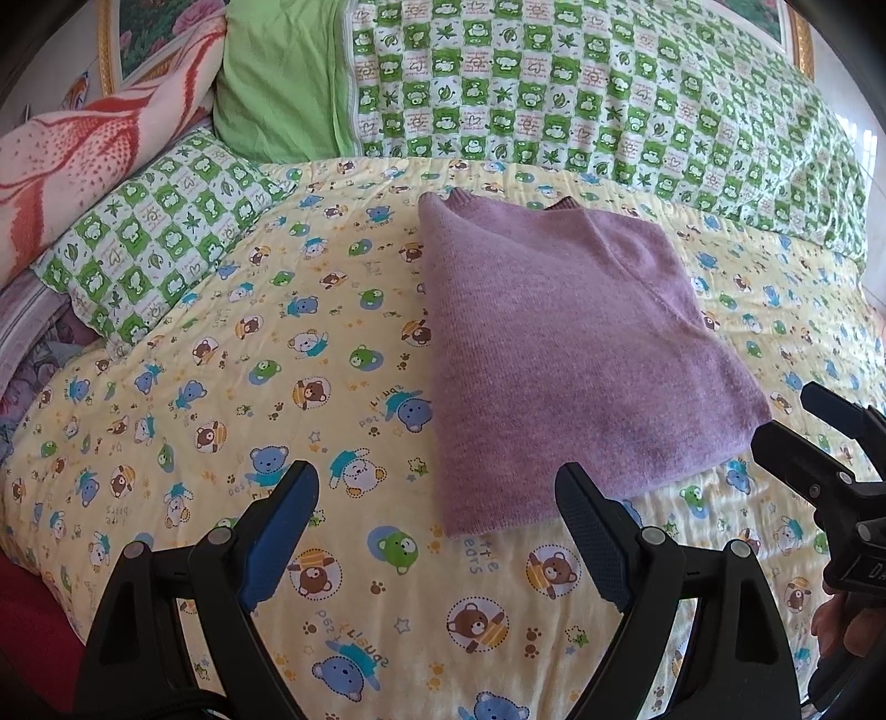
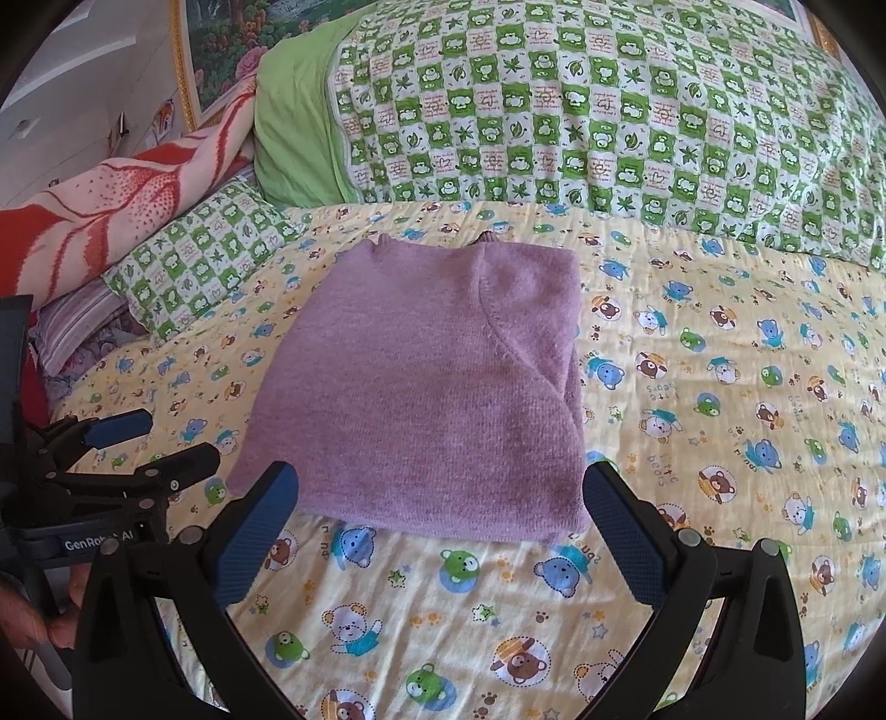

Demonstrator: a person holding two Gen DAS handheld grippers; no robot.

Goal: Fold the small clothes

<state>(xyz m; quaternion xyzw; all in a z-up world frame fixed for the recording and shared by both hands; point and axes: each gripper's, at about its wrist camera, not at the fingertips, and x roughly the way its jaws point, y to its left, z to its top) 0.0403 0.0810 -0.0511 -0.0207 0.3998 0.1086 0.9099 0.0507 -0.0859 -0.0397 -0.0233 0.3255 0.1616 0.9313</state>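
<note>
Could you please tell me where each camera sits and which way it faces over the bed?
Left wrist: on the left gripper, left of the folded purple knitted sweater, facing the green checked pillows; right gripper and fingers at right edge.
Right wrist: on the right gripper, facing the sweater squarely; left gripper at left.
Shared: sweater, yellow bear-print sheet.

Folded purple sweater (image 1: 559,354) on bear-print sheet (image 1: 221,343); left gripper (image 1: 437,487) spread, empty.

A home bedroom, shown by a bed under a yellow bear-print sheet (image 2: 692,421), a green checked quilt (image 2: 609,111) at twelve o'clock, a matching pillow (image 2: 205,266) and red-patterned blanket (image 2: 111,210) at ten, a gilt-framed picture (image 2: 221,50) behind.
</note>
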